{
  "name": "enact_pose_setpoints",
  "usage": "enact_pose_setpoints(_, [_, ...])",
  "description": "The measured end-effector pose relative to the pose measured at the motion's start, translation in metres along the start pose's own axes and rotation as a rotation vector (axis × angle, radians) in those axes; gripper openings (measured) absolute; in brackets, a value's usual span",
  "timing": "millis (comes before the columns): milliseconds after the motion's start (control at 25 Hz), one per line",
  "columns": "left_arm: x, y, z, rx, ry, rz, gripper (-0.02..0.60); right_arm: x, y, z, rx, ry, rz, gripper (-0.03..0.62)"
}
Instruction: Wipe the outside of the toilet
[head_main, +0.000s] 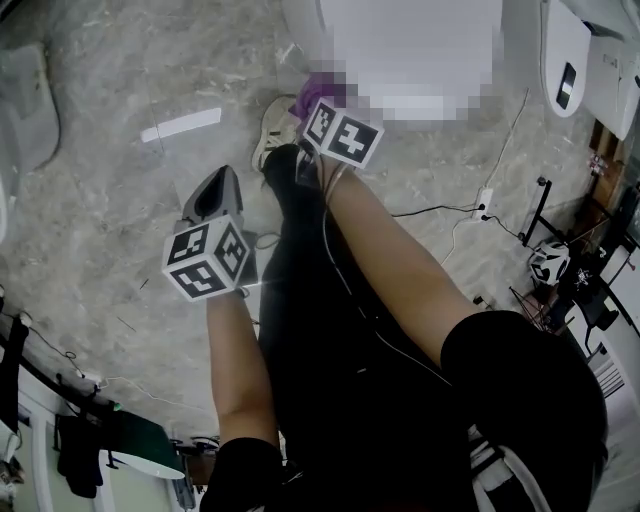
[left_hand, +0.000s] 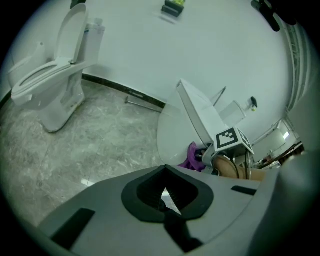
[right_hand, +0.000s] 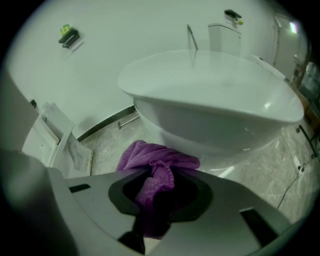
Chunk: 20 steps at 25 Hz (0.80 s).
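Observation:
A white toilet (right_hand: 210, 100) fills the right gripper view, its bowl rising just ahead of the jaws. My right gripper (right_hand: 157, 195) is shut on a purple cloth (right_hand: 155, 160), which is bunched up close under the bowl's outer side; I cannot tell whether it touches. In the head view the cloth (head_main: 322, 88) shows at the toilet's base (head_main: 300, 25), beyond the right gripper (head_main: 312, 105). My left gripper (head_main: 222, 185) hangs lower left over the floor, shut and holding nothing. In the left gripper view (left_hand: 164, 192) it looks towards the toilet (left_hand: 175, 130) and the cloth (left_hand: 192, 157).
A second toilet (left_hand: 50, 85) stands at the far left by the wall. A white strip (head_main: 180, 124) lies on the marbled floor. The person's shoe (head_main: 272, 125) is beside the toilet base. A power strip with cables (head_main: 483, 205) and a helmet (head_main: 549, 262) lie at the right.

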<state>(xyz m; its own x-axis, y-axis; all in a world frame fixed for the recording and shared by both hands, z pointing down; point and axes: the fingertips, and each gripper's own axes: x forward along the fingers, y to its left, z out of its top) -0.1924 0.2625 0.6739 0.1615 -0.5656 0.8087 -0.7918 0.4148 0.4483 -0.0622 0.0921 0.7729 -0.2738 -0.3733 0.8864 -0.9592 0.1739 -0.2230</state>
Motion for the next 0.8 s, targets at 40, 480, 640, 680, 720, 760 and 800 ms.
enact_pose_setpoints(40, [0.005,0.000,0.007,0.016,0.010,-0.003,0.005,0.001,0.002,0.003,0.037,-0.008,-0.001,0.089])
enact_pose_setpoints(480, [0.043,-0.004,0.120,0.052,0.037,-0.006,0.006,0.012,0.043,0.048,0.489,-0.063,0.120,0.089])
enact_pose_setpoints(640, [0.058,0.002,0.156,0.026,0.040,0.020,0.006,0.017,0.052,0.062,0.579,-0.058,0.128,0.091])
enact_pose_setpoints(680, [0.062,0.002,0.163,0.027,0.044,0.023,0.005,0.017,0.053,0.066,0.609,-0.061,0.129,0.089])
enact_pose_setpoints(720, [0.066,0.002,0.170,0.030,0.048,0.024,0.006,0.019,0.055,0.071,0.637,-0.064,0.130,0.089])
enact_pose_setpoints(760, [0.069,0.004,0.176,0.034,0.054,0.026,0.006,0.021,0.058,0.076,0.660,-0.065,0.132,0.091])
enact_pose_setpoints(800, [0.073,0.006,0.182,0.037,0.059,0.028,0.006,0.025,0.062,0.081,0.680,-0.066,0.135,0.089])
